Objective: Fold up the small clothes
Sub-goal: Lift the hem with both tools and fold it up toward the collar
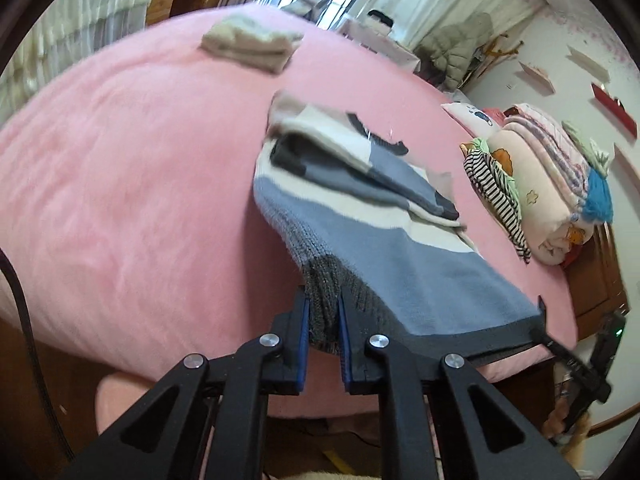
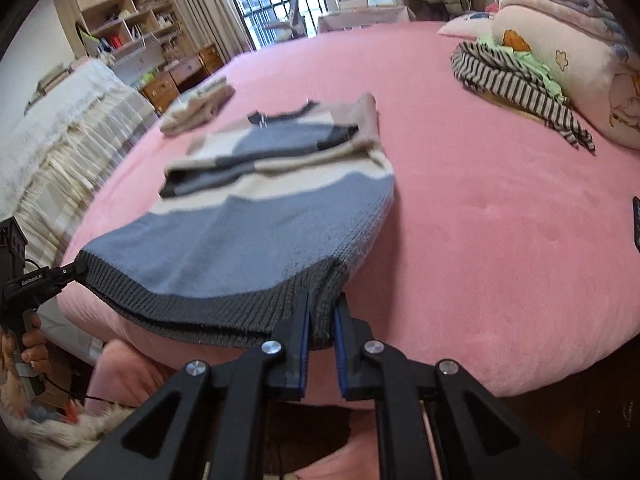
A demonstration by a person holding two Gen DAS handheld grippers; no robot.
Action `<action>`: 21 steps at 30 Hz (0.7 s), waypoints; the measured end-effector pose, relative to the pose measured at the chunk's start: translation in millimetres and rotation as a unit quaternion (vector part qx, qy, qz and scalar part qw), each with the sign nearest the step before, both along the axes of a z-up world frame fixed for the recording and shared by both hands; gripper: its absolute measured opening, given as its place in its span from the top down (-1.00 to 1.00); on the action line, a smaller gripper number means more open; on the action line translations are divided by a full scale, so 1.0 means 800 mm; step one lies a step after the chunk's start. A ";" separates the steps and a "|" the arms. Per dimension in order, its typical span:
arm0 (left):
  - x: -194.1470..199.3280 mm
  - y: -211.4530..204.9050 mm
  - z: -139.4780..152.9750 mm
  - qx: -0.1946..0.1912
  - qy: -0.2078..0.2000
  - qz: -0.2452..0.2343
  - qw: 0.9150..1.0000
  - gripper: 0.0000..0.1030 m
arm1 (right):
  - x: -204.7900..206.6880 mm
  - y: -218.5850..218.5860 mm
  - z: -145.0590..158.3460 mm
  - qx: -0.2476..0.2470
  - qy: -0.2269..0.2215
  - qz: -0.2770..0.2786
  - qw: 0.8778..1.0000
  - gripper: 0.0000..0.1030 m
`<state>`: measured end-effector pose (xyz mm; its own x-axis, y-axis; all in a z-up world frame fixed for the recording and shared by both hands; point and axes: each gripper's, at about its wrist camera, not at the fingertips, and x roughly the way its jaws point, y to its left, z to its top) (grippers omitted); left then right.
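Observation:
A small knit sweater (image 1: 400, 256) (image 2: 224, 240) in blue, cream and dark grey lies on the pink bed (image 1: 120, 160) (image 2: 480, 220), its sleeves folded across the chest. Its dark grey hem is lifted off the near edge of the bed and stretched between both grippers. My left gripper (image 1: 323, 300) is shut on the hem's left corner and shows at the left edge of the right wrist view (image 2: 60, 274). My right gripper (image 2: 324, 304) is shut on the hem's right corner and shows in the left wrist view (image 1: 560, 344).
A folded beige garment (image 1: 252, 46) (image 2: 196, 112) lies further back on the bed. A striped garment (image 1: 496, 196) (image 2: 516, 80) and rolled quilts (image 1: 548, 184) (image 2: 568, 40) sit on the right side. A person's hand (image 2: 32, 344) holds the left gripper's handle.

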<state>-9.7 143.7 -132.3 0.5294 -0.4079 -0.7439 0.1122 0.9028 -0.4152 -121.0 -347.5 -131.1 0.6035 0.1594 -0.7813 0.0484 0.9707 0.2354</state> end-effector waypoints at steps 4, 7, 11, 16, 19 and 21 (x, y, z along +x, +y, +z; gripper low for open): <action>0.009 -0.008 -0.023 0.010 0.030 -0.013 0.999 0.80 | 0.009 -0.001 -0.004 -0.003 0.004 0.002 1.000 0.81; 0.010 -0.014 -0.060 0.025 0.064 -0.023 0.997 0.80 | 0.010 0.008 -0.026 -0.015 0.026 0.008 1.000 0.81; 0.007 -0.013 -0.100 0.033 0.099 -0.033 0.994 0.80 | 0.006 0.012 -0.047 -0.016 0.045 0.009 0.999 0.81; 0.005 -0.010 -0.131 0.022 0.136 -0.043 0.990 0.64 | 0.000 0.007 -0.056 -0.011 0.054 0.005 0.998 0.81; 0.005 -0.009 -0.140 0.017 0.144 -0.043 0.988 0.35 | -0.001 0.006 -0.057 -0.011 0.054 0.005 0.998 0.81; 0.006 -0.008 -0.144 0.012 0.149 -0.040 0.988 0.36 | -0.001 0.007 -0.058 -0.012 0.054 0.007 0.998 0.81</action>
